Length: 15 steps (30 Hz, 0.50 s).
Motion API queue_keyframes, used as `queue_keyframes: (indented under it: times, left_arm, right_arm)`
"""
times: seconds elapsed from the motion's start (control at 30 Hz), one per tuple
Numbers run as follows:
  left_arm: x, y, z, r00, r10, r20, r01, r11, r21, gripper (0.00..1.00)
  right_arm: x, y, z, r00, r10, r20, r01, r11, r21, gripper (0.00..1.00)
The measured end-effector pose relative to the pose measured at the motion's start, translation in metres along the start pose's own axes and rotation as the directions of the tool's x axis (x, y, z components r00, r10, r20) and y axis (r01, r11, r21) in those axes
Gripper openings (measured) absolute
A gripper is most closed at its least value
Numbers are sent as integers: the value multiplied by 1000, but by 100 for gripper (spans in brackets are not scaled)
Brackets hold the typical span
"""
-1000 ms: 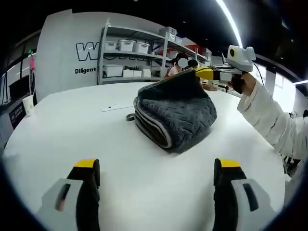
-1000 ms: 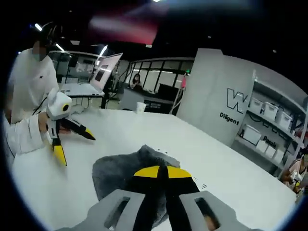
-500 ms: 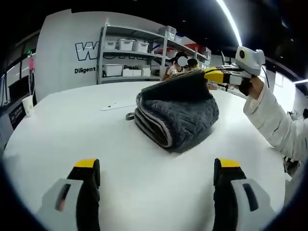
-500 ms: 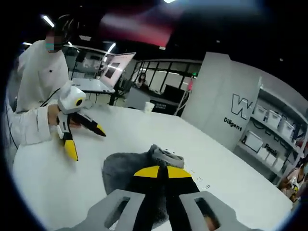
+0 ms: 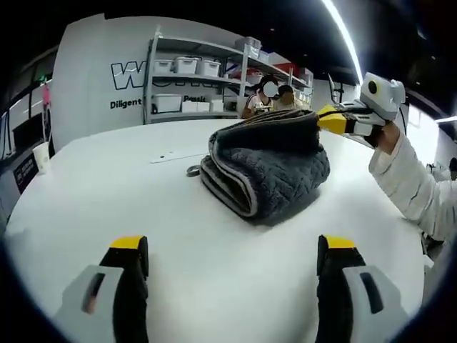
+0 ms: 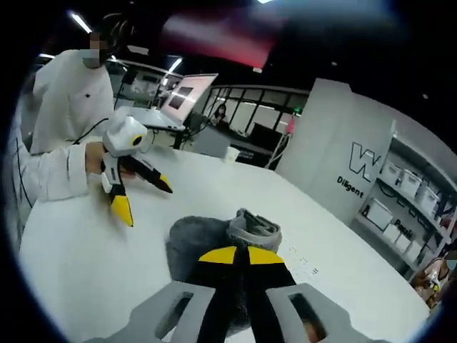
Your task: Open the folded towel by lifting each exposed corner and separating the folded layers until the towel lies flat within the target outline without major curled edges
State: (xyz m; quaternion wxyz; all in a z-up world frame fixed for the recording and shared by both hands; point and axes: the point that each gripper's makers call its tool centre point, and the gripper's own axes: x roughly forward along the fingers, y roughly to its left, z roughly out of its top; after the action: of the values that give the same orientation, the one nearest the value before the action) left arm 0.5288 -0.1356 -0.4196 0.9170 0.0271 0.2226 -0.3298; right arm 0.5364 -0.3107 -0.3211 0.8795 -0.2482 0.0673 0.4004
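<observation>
A thick, dark grey quilted towel (image 5: pixel 268 168) lies folded on the round white table (image 5: pixel 107 186), its pale-edged layers stacked at the front. My right gripper (image 5: pixel 334 120) comes in from the right, shut on a corner of the top layer, which it holds up off the stack. In the right gripper view its yellow-tipped jaws (image 6: pixel 240 255) are pinched together on the grey towel (image 6: pixel 203 239). My left gripper (image 5: pixel 232 246) stands open near the table's front edge, well short of the towel. It also appears in a person's hand as the left gripper (image 6: pixel 145 200), jaws spread.
A small ring-shaped item (image 5: pixel 193 172) and a flat strip (image 5: pixel 171 158) lie just left of the towel. A cup (image 5: pixel 43 154) stands at the far left edge. Shelves with white bins (image 5: pixel 189 68) line the back wall. A laptop (image 6: pixel 187 93) sits on a desk behind.
The right gripper has drawn the towel's top layer further right and flatter in the left gripper view. The right gripper view has swung with it. My left gripper has stayed put.
</observation>
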Motion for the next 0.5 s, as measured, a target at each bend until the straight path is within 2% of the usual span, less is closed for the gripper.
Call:
queue_keyframes:
  times: [0.5]
  left_arm:
    - [0,-4,1,1000,-12,1,12,1000,6,97]
  right_arm:
    - [-11,18,-9,1000,2,-2,-3,1000,-13,0]
